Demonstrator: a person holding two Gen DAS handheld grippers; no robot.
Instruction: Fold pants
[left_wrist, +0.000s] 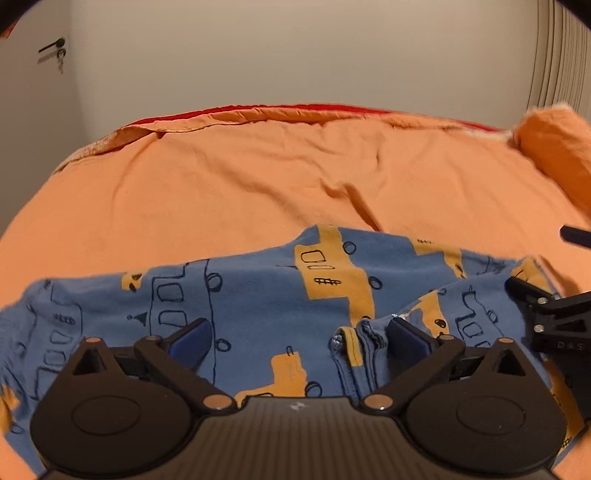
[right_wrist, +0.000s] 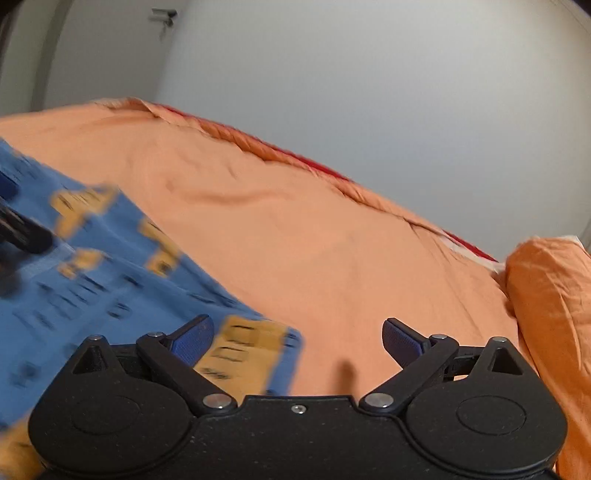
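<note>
Blue pants (left_wrist: 258, 295) with orange vehicle prints lie on an orange bed sheet (left_wrist: 240, 184). In the left wrist view my left gripper (left_wrist: 299, 341) is open just above the pants, with a bunched hem (left_wrist: 354, 350) by its right finger. My right gripper shows at the right edge (left_wrist: 554, 317). In the right wrist view the pants (right_wrist: 110, 277) lie blurred at the left, and my right gripper (right_wrist: 299, 339) is open over the pants' corner and the bare sheet (right_wrist: 332, 258), holding nothing. The left gripper shows dark at the far left (right_wrist: 22, 236).
An orange pillow (left_wrist: 554, 155) lies at the bed's right end; it also shows in the right wrist view (right_wrist: 546, 295). A red edge (left_wrist: 295, 109) runs along the bed's far side against a pale wall. A door handle (left_wrist: 51, 46) is at the upper left.
</note>
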